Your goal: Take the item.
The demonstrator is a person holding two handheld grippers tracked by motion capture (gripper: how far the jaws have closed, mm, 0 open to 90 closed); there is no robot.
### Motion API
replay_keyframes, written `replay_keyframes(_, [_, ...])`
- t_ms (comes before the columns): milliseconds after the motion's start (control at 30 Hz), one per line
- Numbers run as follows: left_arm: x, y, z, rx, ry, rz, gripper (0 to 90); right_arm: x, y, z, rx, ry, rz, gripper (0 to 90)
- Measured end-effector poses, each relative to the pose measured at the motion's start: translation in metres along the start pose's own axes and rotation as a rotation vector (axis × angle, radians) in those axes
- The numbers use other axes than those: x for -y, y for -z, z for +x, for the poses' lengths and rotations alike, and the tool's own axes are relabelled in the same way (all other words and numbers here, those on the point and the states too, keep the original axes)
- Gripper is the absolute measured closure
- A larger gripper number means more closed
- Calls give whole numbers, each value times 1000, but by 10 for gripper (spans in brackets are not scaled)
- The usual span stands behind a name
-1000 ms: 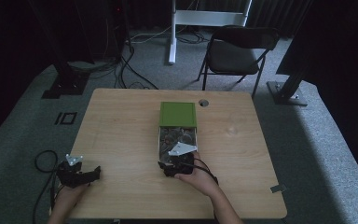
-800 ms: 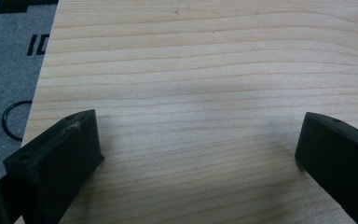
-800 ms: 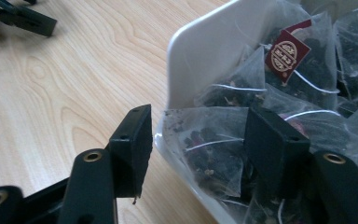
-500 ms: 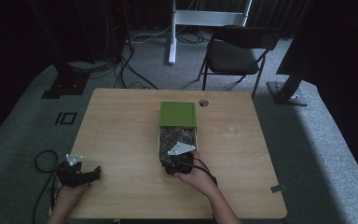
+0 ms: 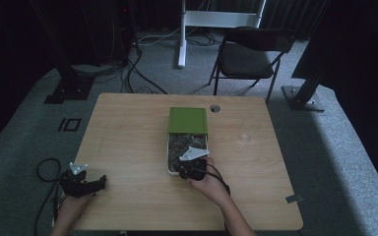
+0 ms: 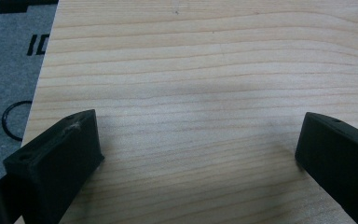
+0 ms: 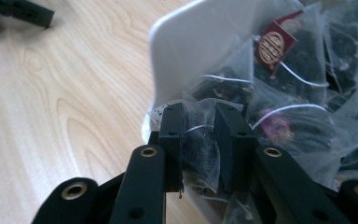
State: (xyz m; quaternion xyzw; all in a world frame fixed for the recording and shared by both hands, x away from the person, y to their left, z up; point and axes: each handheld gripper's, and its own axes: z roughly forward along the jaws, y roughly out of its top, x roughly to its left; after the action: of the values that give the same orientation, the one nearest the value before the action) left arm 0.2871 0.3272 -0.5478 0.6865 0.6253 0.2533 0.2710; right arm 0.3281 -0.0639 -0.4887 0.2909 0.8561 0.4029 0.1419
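Observation:
A white box [image 5: 169, 158] of tea bags sits mid-table, its green lid [image 5: 188, 120] lying just behind it. My right gripper [image 5: 186, 171] reaches into the box's near end. In the right gripper view its jaws have just been closing and now pinch a mesh tea bag [image 7: 200, 154] of dark leaves, right gripper [image 7: 199, 122] against the box's white wall [image 7: 191, 51]. Several more tea bags [image 7: 303, 79], one with a red tag, fill the box. My left gripper [image 5: 97, 183] rests open at the table's front left corner, left gripper [image 6: 200, 140] jaws wide over bare wood.
The wooden table [image 5: 128, 137] has a cable hole [image 5: 214, 108] near its far edge. A folding chair [image 5: 248, 54] and a white stand [image 5: 182, 29] are behind the table. Cables lie on the grey floor at left [image 5: 44, 169].
None of the high-view frames shows either hand shifting; both grippers and the box stay where they were.

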Motion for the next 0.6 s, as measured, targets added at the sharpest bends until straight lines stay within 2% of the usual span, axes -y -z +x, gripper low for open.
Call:
replay_keyframes(233, [0, 0, 0, 0, 0, 0, 5, -7, 9, 1, -26, -17, -37, 748])
replay_keyframes(400, [0, 0, 0, 0, 0, 0, 5, -11, 17, -3, -12, -21, -60, 750])
replay_keyframes(600, [0, 0, 0, 0, 0, 0, 5, -15, 25, -8, -23, -46, -94, 753])
